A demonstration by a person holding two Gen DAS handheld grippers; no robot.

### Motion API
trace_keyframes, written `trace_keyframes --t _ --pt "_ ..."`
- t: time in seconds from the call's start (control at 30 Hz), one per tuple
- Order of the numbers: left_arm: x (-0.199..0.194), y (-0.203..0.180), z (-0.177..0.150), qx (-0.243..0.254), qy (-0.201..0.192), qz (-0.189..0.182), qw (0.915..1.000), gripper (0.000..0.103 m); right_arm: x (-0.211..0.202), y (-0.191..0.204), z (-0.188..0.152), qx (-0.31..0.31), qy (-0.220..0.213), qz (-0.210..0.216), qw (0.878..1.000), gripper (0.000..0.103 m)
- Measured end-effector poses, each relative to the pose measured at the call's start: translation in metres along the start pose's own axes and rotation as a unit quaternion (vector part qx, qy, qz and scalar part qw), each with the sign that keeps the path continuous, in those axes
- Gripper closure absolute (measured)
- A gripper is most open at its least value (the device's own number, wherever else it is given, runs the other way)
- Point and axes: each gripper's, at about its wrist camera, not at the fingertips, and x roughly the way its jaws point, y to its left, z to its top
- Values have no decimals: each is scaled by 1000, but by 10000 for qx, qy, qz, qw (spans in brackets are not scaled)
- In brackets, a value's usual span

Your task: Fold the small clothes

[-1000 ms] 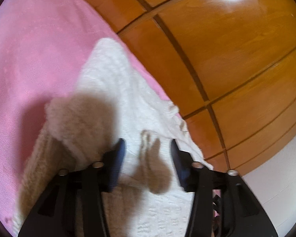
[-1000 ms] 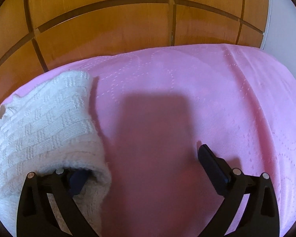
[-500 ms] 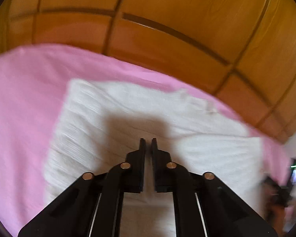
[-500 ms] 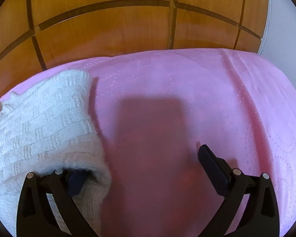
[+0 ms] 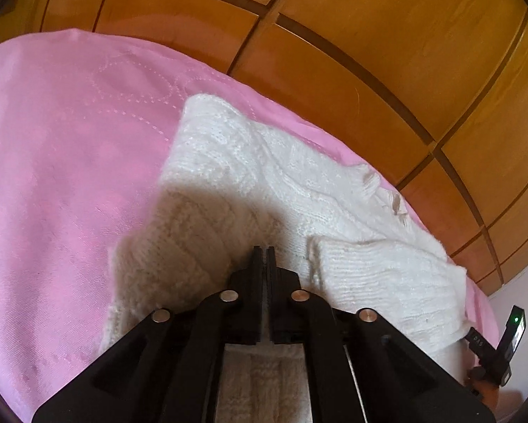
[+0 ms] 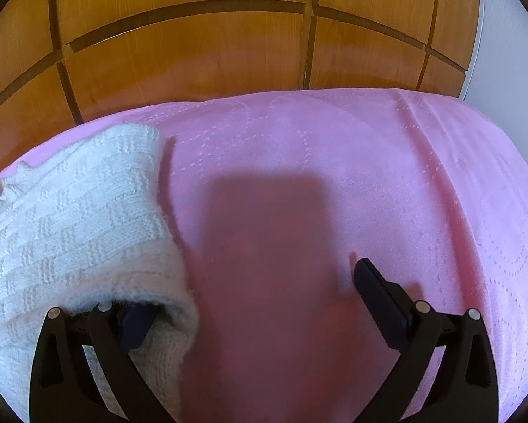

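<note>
Left gripper [image 5: 263, 252] pinched nearly together over the white knit [image 5: 264, 176], empty, while right gripper [image 6: 257, 292] gapes at three o'clock, ready to fold.

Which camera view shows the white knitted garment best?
The left wrist view: there the white knitted garment lies nearly whole on the pink bedcover, with a folded part on the right side. The right wrist view shows only one edge of it, at the left, draped over one finger.
</note>
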Motion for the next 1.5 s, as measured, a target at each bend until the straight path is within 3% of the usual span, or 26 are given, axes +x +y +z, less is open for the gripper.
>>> trace_keyframes --t 0.03,0.1,0.17,0.3,0.53,0.63,0.73,0.83,0.97,1.17,1.3,1.5 --pt "1 -7 0 47 -20 -76 10000 85 0 0 0 -1 -2 -1 10000 2" --pt "-3 -13 -4 215 -123 -323 9992 34 0 0 0 -6 -5 -7 10000 2" --pt "-8 -23 -6 449 -276 -450 9976 3 -1 0 0 -6 -7 -3 10000 2" --pt "-8 -24 -8 475 -258 -378 9978 4 -1 -3 0 51 12 109 9999 2" --pt "-9 -22 -8 410 -269 -446 9978 4 -21 -30 -16 349 126 726 9967 2" --pt "-8 -22 -9 409 -267 -443 9978 4 -35 -39 -20 341 127 675 9971 2" --pt "-7 -23 -9 445 -255 -399 9979 4 -52 -41 -9 479 -223 518 9973 2" --pt "-6 -24 -9 471 -240 -367 9979 4 -61 -24 10 479 -492 727 9950 2" --pt "-6 -23 -9 460 -257 -396 9978 4 -35 30 37 -162 -110 914 9956 2" --pt "-5 -23 -9 468 -248 -398 9978 4 16 61 64 -620 -117 305 9975 2" --pt "-5 -20 -8 407 -245 -484 9977 4 53 28 71 250 329 251 9988 2" --pt "-4 -20 -8 400 -246 -482 9977 4 52 31 70 166 155 -99 9997 2"
